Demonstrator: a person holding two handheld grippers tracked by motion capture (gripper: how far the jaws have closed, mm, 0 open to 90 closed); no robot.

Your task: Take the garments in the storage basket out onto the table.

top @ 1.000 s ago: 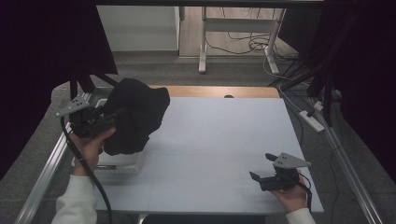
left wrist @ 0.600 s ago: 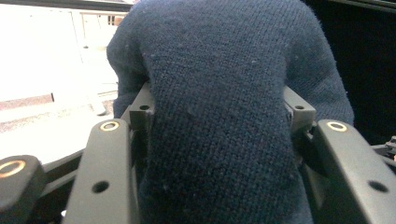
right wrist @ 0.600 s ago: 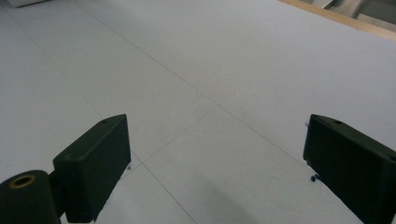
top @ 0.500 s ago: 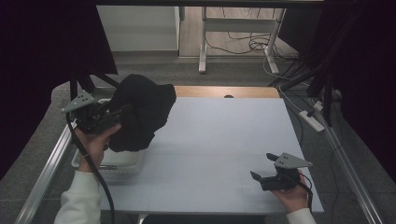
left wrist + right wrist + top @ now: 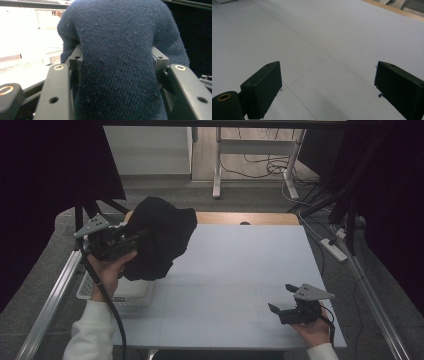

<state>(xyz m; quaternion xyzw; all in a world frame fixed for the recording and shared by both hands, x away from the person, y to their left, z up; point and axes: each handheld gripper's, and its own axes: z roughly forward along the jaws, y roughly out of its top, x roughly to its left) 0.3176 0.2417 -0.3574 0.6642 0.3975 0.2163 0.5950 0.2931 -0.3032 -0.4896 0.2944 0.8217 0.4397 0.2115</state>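
The left tongs [image 5: 134, 238] clamp a bunched dark blue knitted sweater [image 5: 160, 237], held in the air above the white basket [image 5: 131, 295] at the surface's [image 5: 240, 270] left edge. The right tongs [image 5: 281, 299] rest wide open and empty near the front right corner.

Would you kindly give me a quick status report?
Left hand-held gripper shut on dark navy knitted garment, lifted above white basket. Right hand-held gripper open, idle. Nothing obstructing.

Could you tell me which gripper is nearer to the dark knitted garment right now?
Left. The left gripper is clamped on the dark knitted garment, holding it up above the white basket. The right gripper rests open at the table's near right corner, well apart from it.
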